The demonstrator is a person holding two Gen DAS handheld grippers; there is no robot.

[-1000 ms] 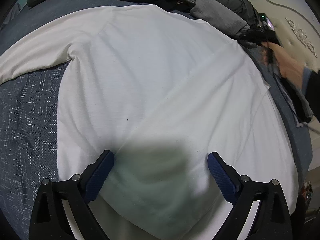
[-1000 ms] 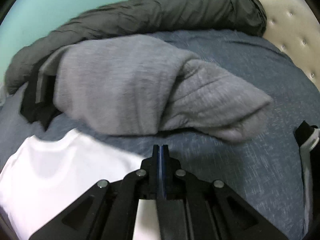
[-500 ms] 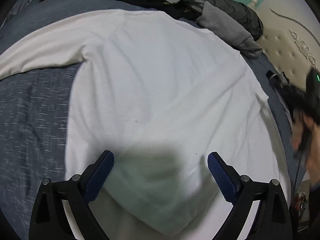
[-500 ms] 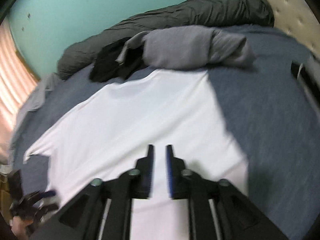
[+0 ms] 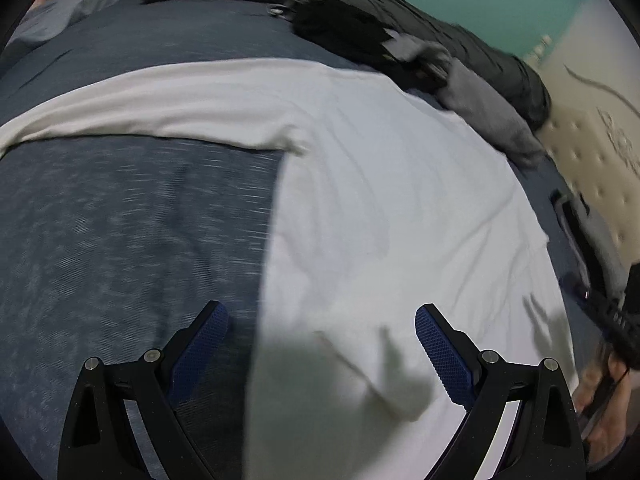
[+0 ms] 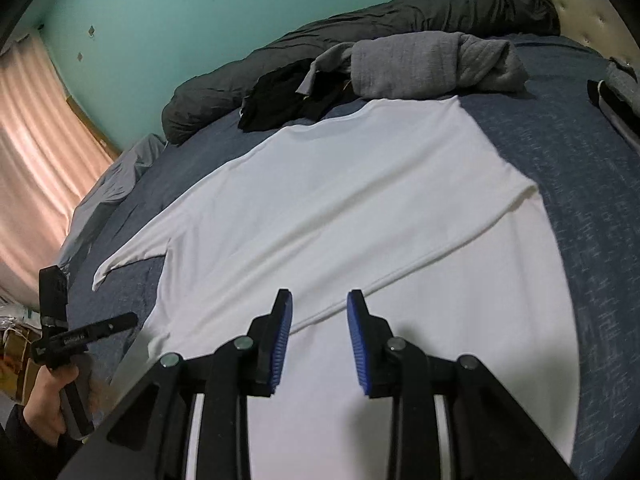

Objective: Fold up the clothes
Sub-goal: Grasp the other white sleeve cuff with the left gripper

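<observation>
— Where are we?
— A bedroom: blue bedspread (image 6: 580, 168) underfoot, cream tufted headboard (image 6: 592, 12) behind, teal wall (image 6: 180, 12).
— And on the left?
— Pinkish curtain (image 6: 36, 152), probably over a window. Dark duvet (image 6: 400, 20) bunched along the wall.

Item: white long-sleeved knit shirt (image 6: 360, 200)
Surface: spread flat on blue mottled bedspread (image 6: 580, 168)
Fold state: one side turned in over the body, forming a long diagonal edge; faint creases across the cloth
Left-view sleeve: stretched out straight sideways (image 5: 140, 100), lying flat
Far edge: just beside grey knit garment (image 6: 432, 64) and black garment (image 6: 288, 96), both bunched, unfolded
</observation>
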